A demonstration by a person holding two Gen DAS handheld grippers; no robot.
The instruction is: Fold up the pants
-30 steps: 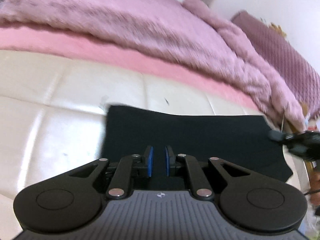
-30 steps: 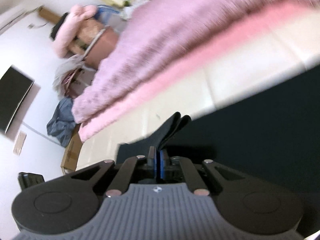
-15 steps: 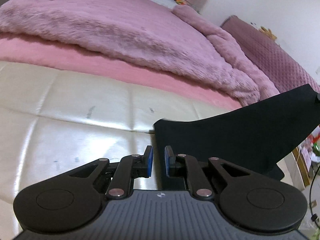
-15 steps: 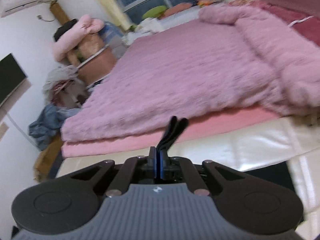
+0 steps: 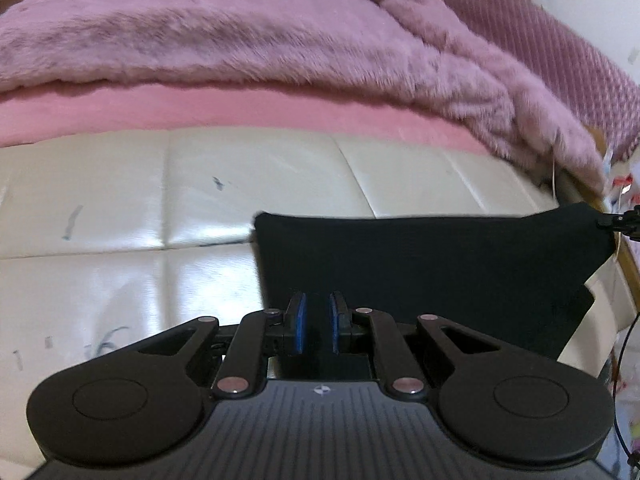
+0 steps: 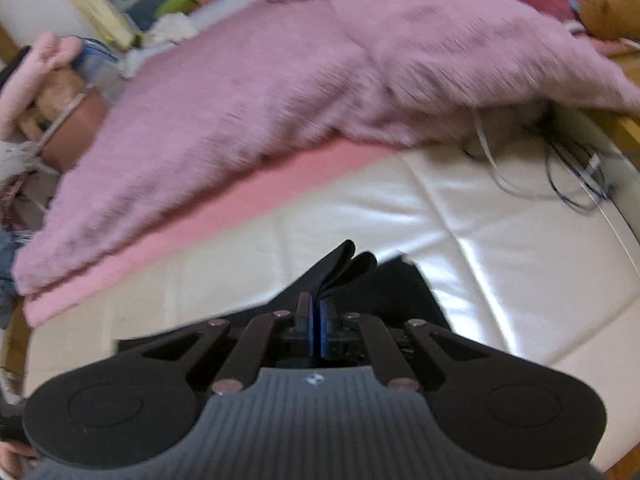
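Your right gripper (image 6: 319, 312) has its blue-padded fingers (image 6: 306, 322) pressed together on a fold of the black fabric pants (image 6: 394, 284); two rounded lips of the cloth stick up just past the fingertips. From that pinch the fabric falls away down and to the left under the tool, with another dark panel lying just to the right of the fingers on the glossy cream padded bench surface (image 6: 520, 248).

Your left gripper (image 5: 318, 322) shows a narrow gap between its blue pads (image 5: 299, 326). The black fabric fills the view just beyond and below that gap, but you cannot tell from this angle whether the pads are actually pinching it.

In the left wrist view the pants (image 5: 420, 256) spread as a wide dark sheet across the right half of the cream surface (image 5: 120, 208). Their top edge runs straight to the right and rises to a lifted corner at the far right, where the tip of the right gripper (image 5: 622, 222) meets it.

Beyond the cream surface lies a strip of flat pink sheet (image 5: 200, 112), and on top of that a fluffy mauve fur blanket (image 5: 240, 28). At the right wrist view's upper right there is a brown plush toy (image 6: 608, 8), and thin cables (image 6: 576, 176) trail over the cream surface below it.
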